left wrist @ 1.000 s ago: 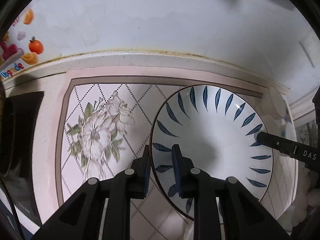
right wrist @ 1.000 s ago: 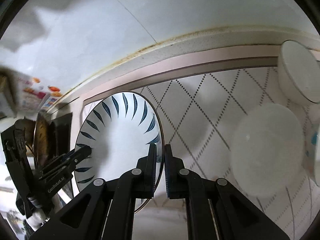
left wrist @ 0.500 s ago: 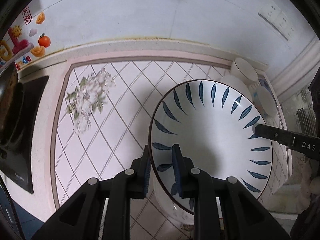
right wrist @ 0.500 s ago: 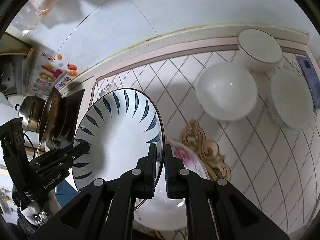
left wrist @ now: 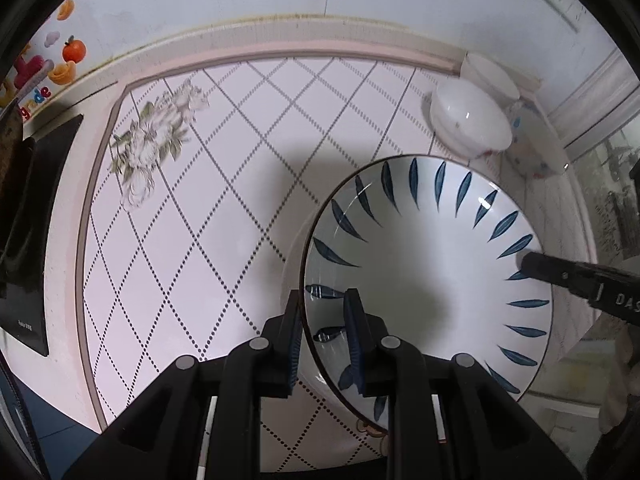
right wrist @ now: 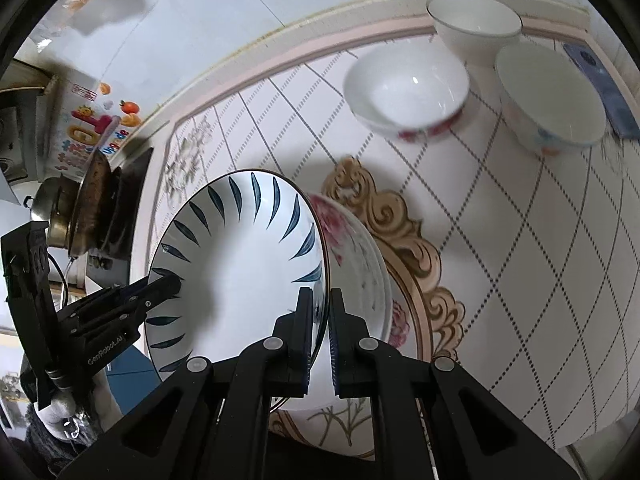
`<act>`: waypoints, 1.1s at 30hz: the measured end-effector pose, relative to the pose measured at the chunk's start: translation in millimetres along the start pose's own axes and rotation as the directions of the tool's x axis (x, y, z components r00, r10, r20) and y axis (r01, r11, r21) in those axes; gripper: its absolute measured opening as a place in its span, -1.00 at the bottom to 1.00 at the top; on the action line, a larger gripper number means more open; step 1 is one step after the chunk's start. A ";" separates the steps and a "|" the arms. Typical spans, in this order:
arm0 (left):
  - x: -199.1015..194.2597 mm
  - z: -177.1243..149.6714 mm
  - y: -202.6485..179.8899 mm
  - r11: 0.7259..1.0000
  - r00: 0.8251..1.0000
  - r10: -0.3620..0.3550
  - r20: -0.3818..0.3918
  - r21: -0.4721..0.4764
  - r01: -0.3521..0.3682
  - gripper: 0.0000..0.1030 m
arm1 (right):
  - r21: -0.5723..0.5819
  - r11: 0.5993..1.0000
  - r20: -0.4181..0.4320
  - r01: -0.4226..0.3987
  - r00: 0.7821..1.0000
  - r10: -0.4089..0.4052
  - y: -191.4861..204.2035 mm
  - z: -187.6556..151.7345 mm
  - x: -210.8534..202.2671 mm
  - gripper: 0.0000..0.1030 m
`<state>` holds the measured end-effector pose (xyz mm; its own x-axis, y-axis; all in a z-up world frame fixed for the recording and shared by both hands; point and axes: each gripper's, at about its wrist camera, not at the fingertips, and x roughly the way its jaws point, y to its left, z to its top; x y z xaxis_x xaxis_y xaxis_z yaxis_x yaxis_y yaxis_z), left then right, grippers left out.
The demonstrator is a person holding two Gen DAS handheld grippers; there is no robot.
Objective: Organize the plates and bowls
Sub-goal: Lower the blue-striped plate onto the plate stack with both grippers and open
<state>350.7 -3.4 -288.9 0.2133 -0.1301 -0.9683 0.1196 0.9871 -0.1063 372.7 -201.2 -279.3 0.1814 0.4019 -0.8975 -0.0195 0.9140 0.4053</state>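
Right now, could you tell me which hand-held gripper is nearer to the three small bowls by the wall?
Right. The right hand-held gripper grips the plate's rim on the bowls' side; the left one grips the opposite rim.

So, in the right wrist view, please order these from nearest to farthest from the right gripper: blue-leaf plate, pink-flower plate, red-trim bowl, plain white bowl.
1. blue-leaf plate: clamped at its rim in the right gripper.
2. pink-flower plate: directly underneath, to the right.
3. red-trim bowl: ahead, mid-counter.
4. plain white bowl: farthest, near the back wall.
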 end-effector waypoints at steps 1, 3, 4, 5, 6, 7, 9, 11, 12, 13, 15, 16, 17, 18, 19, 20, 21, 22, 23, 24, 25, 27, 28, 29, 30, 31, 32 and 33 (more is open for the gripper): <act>3.6 -1.5 -0.7 1.000 1.000 0.005 -0.008 0.002 -0.005 -0.66 | 0.002 1.000 -0.006 0.001 1.000 -0.001 -2.9 -2.4 3.8 -0.83; 11.9 -4.1 -2.2 1.000 1.000 0.014 -0.026 0.008 -0.014 -0.66 | 0.005 1.000 -0.009 0.005 1.000 -0.005 -6.3 -5.5 8.5 -0.83; 15.4 -5.1 -2.6 1.000 0.999 0.016 -0.034 0.007 -0.016 -0.66 | 0.002 1.000 -0.011 0.008 1.000 -0.008 -6.0 -4.9 9.9 -0.83; 18.9 -5.8 -3.2 1.000 0.999 0.021 -0.039 0.008 -0.020 -0.66 | 0.002 1.000 -0.011 0.012 1.000 -0.012 -7.5 -5.7 12.4 -0.83; 20.1 -6.1 -4.2 1.000 0.999 0.005 -0.037 0.010 -0.005 -0.80 | 0.002 1.000 -0.012 0.014 1.000 -0.014 -8.6 -5.8 14.3 -0.83; 20.8 -5.6 -7.0 1.000 0.999 -0.020 -0.040 0.013 0.021 -0.83 | 0.003 1.000 -0.012 0.015 1.000 -0.015 -9.6 -5.7 16.2 -0.83; 19.5 -3.1 -19.2 0.999 0.999 -0.021 -0.032 0.036 0.022 -0.83 | 0.008 1.000 -0.014 -0.005 1.000 0.005 -10.6 -4.8 19.8 -0.87; 21.1 0.0 -31.1 0.998 0.999 -0.018 -0.033 0.056 0.020 -0.83 | 0.003 1.000 -0.028 -0.012 1.000 0.013 -6.5 -4.6 27.3 -0.87; 21.9 1.0 -34.7 0.998 0.999 -0.014 -0.030 0.060 0.016 -0.83 | 0.000 1.000 -0.032 -0.004 0.999 0.004 -6.0 -4.8 31.8 -0.88; 22.7 1.4 -37.4 0.998 1.000 -0.008 -0.024 0.063 0.010 -0.83 | -0.003 1.000 -0.036 0.011 0.999 -0.011 -6.0 -4.9 37.3 -0.89; 25.7 1.3 -38.2 0.998 1.000 -0.002 -0.031 0.055 0.003 -0.83 | 0.009 1.000 -0.047 0.015 0.999 -0.015 -9.7 -4.4 47.7 -0.89; 27.4 0.3 -36.6 0.999 0.999 0.001 -0.036 0.045 0.000 -0.83 | 0.016 1.000 -0.052 0.014 0.999 -0.014 -12.7 -4.4 51.4 -0.89; 28.3 -0.3 -34.8 0.999 0.999 0.006 -0.039 0.042 -0.005 -0.83 | 0.025 1.000 -0.060 0.007 0.998 -0.006 -15.5 -5.3 54.5 -0.89; 29.9 -0.9 -33.3 0.999 0.999 0.011 -0.044 0.036 -0.009 -0.83 | 0.032 0.999 -0.068 -0.002 0.998 0.004 -17.8 -6.5 57.5 -0.89; 31.6 -1.3 -31.3 1.000 0.999 0.011 -0.052 0.023 -0.010 -0.83 | 0.027 1.000 -0.075 0.001 0.997 0.001 -18.3 -8.1 60.5 -0.89; 32.8 -2.9 -28.9 1.000 0.998 0.009 -0.060 0.007 -0.008 -0.83 | 0.023 1.000 -0.081 0.001 0.997 0.001 -18.8 -9.0 62.2 -0.88; 33.3 -4.2 -27.7 1.000 0.998 0.013 -0.062 -0.003 -0.013 -0.83 | 0.026 1.000 -0.096 0.001 0.995 0.001 -20.2 -8.8 64.4 -0.88; 32.1 -6.3 -26.2 1.000 0.998 0.021 -0.062 -0.012 -0.022 -0.83 | 0.037 0.999 -0.111 -0.007 0.994 0.011 -22.3 -9.5 66.3 -0.88; 29.2 -8.5 -24.6 0.999 0.998 0.023 -0.059 -0.028 -0.025 -0.83 | 0.046 0.999 -0.112 -0.012 0.994 0.017 -23.6 -9.8 66.6 -0.88; 25.3 -10.8 -23.2 0.999 0.998 0.019 -0.052 -0.043 -0.021 -0.81 | 0.046 0.999 -0.112 -0.005 0.994 0.010 -23.8 -10.2 66.2 -0.88; 20.9 -12.4 -22.4 0.998 0.999 0.023 -0.043 -0.054 -0.025 -0.81 | 0.040 0.999 -0.115 0.004 0.993 0.000 -22.4 -10.4 64.9 -0.87; 8.3 -16.0 -21.3 0.997 0.999 0.036 -0.028 -0.072 -0.038 -0.81 | 0.022 0.999 -0.116 0.044 0.992 -0.041 -17.2 -13.0 59.2 -0.87; 1.0 -17.6 -20.6 0.996 0.999 0.039 -0.019 -0.079 -0.041 -0.80 | 0.007 0.998 -0.111 0.064 0.992 -0.063 -13.1 -14.9 54.5 -0.84; -9.4 -20.0 -20.3 0.995 0.999 0.048 -0.007 -0.086 -0.048 -0.77 | -0.016 0.995 -0.101 0.094 0.990 -0.095 -6.1 -19.0 47.7 -0.84; -16.9 -21.4 -19.6 0.994 0.999 0.054 0.003 -0.091 -0.053 -0.69 | -0.028 0.994 -0.092 0.104 0.990 -0.107 -1.4 -21.1 41.8 -0.82; -27.6 -24.3 -19.4 0.994 0.998 0.059 0.021 -0.092 -0.057 -0.61 | -0.043 0.993 -0.078 0.112 0.990 -0.115 5.7 -25.6 32.4 -0.72; -35.1 -25.9 -19.6 0.994 0.997 0.063 0.034 -0.089 -0.059 -0.58 | -0.056 0.991 -0.064 0.124 0.990 -0.127 12.4 -30.1 22.2 -0.46; -44.4 -28.1 -19.7 0.995 0.997 0.064 0.047 -0.084 -0.060 -0.52 | -0.068 0.988 -0.044 0.141 0.988 -0.145 21.1 -34.6 12.6 -0.28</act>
<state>311.6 -14.5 -250.1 0.2661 -0.0705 -0.9614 0.0251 0.9975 -0.0662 340.5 -174.9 -288.1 0.1387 0.2676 -0.9535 -0.0609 0.9633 0.2615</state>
